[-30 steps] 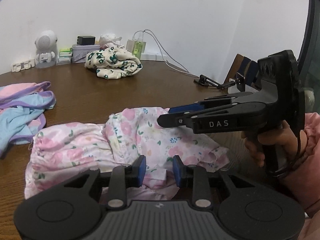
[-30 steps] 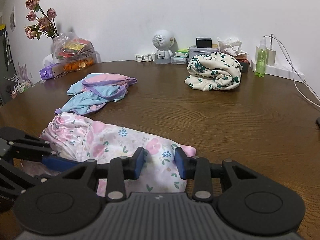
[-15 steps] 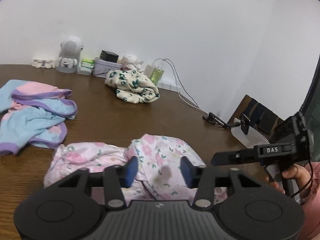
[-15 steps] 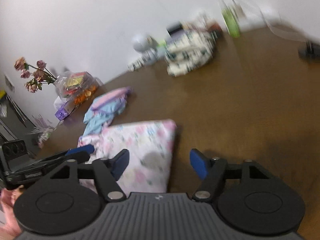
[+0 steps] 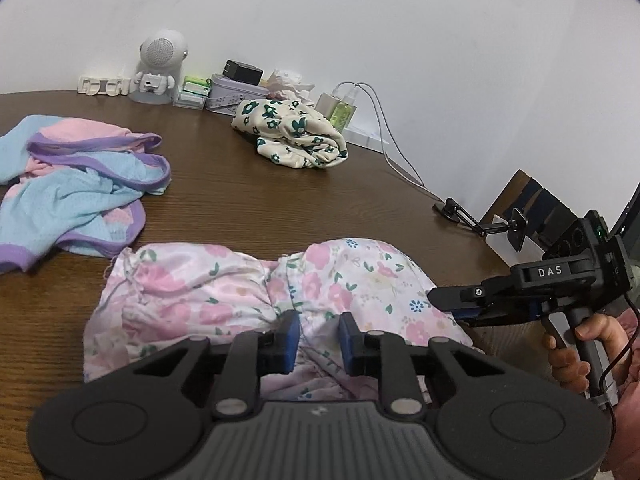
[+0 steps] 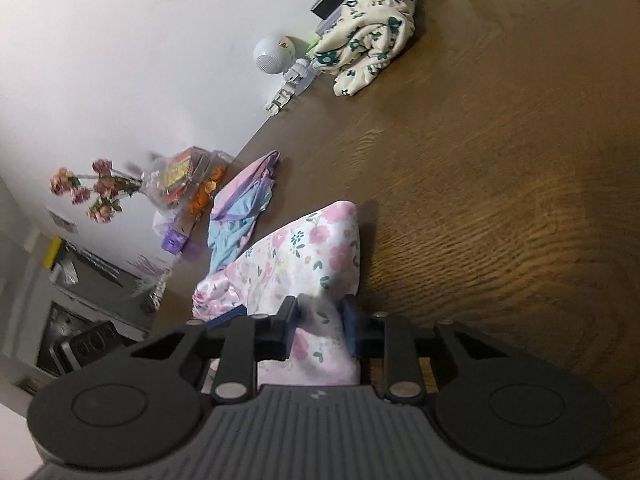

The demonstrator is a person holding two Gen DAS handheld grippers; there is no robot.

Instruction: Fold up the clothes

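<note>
The pink floral garment (image 5: pixel 256 292) lies bunched at the near edge of the brown wooden table (image 5: pixel 260 196), one end folded over. The left gripper (image 5: pixel 319 338) sits at its near hem with fabric between its narrowly parted blue pads; whether they pinch the cloth I cannot tell. The right gripper (image 6: pixel 319 322), camera tilted, has its jaws closed on a fold of the same garment, a hand (image 5: pixel 580 350) on its handle. Further off lie a blue-and-pink garment (image 5: pixel 76 184), a cream flowered garment (image 5: pixel 296 136) and a white speaker figure (image 5: pixel 160 66) by the wall
</note>
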